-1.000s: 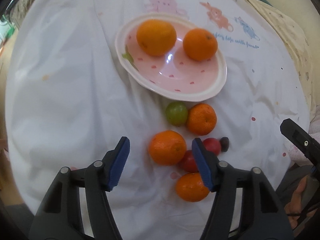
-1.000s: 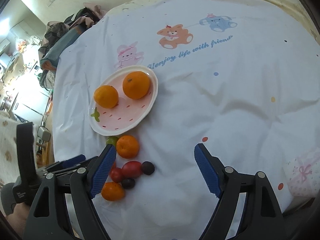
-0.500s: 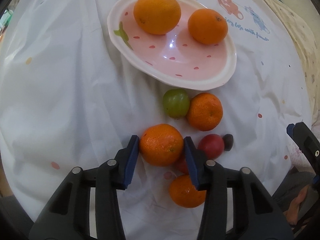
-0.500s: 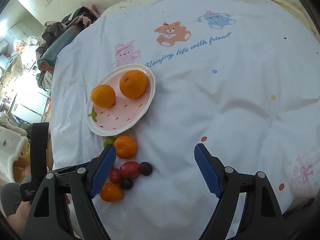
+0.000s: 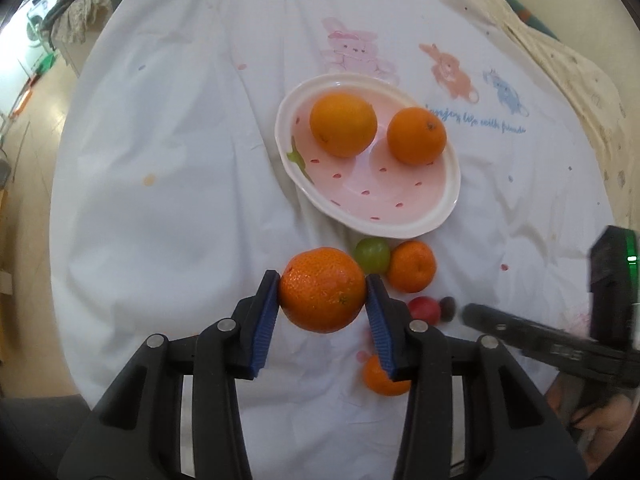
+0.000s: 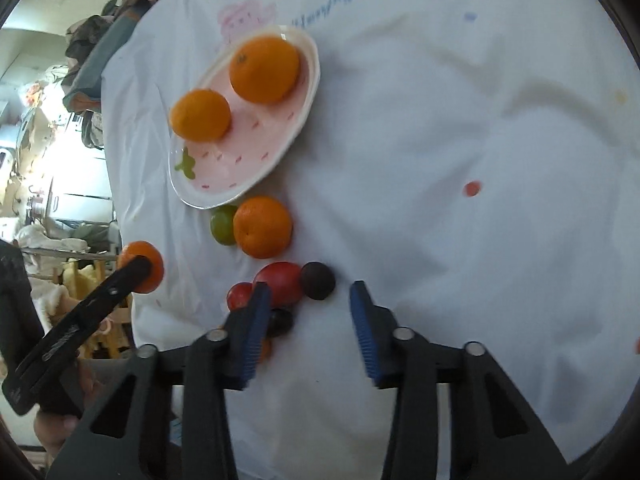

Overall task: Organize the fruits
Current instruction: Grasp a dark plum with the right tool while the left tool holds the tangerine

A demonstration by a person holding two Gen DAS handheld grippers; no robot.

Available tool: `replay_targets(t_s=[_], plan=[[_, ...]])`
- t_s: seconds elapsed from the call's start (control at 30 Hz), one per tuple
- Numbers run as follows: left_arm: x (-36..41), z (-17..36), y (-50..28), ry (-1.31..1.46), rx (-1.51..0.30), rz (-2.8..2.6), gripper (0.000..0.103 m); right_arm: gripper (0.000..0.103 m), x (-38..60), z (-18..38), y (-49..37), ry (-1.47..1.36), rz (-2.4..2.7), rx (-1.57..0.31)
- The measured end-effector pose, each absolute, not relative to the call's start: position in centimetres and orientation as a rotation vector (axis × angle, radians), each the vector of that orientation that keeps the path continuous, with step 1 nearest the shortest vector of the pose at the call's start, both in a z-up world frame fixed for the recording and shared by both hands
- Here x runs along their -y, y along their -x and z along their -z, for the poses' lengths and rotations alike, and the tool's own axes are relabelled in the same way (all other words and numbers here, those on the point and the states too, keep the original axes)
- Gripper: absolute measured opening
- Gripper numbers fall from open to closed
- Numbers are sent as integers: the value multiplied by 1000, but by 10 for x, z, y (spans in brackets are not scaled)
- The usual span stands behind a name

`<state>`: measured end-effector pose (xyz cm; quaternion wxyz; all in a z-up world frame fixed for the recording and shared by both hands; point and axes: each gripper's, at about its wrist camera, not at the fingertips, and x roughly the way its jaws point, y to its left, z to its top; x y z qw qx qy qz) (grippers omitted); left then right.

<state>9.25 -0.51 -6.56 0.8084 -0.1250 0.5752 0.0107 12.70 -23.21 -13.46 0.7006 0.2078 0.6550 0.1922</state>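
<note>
While two oranges [image 5: 343, 125] already sit in the pink plate [image 5: 400, 228] near the middle of the white cloth [image 5: 160, 160], most of the fruit is not yet sorted. On the left, the left gripper [image 5: 322, 309] has its pads pressed on both sides of a large orange [image 5: 322, 289], held clear of the cloth just short of the plate's near rim; by my reading this one goes to the plate next. To its right, a green fruit [image 5: 373, 255] and a smaller orange [image 5: 411, 266] lie touching each other, just beside the plate's near rim. Nearer the cloth's near edge lie a red fruit [image 6: 280, 283], a small red one [image 6: 239, 295], two dark ones [image 6: 318, 280] and another small orange [image 5: 380, 378]. The right gripper [image 6: 306, 332] has just been closing its jaws, yet nothing sits between them; it hangs over the cloth just beside the dark fruit.
</note>
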Motion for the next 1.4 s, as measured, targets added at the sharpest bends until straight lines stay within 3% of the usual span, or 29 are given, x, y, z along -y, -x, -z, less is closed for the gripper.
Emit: replay_targets(t_s=[0.33, 0.4, 0.57, 0.9, 1.27, 1.4], plan=[[7, 68, -97, 289, -1241, -14, 39, 33, 230, 153, -130, -512, -350, -1493], [8, 68, -97, 288, -1240, -15, 39, 27, 232, 155, -131, -523, -345, -1491], [6, 67, -96, 290, -1237, -25, 39, 23, 246, 148, -134, -518, -297, -1443], [-5, 73, -95, 303, -1248, -58, 39, 23, 228, 139, -132, -354, -298, -1417], [-4, 69, -93, 306, -1238, -42, 39, 23, 231, 136, -127, -380, -344, -1420], [-3, 69, -94, 300, -1238, -40, 39, 28, 225, 146, -134, -372, -352, -1452]])
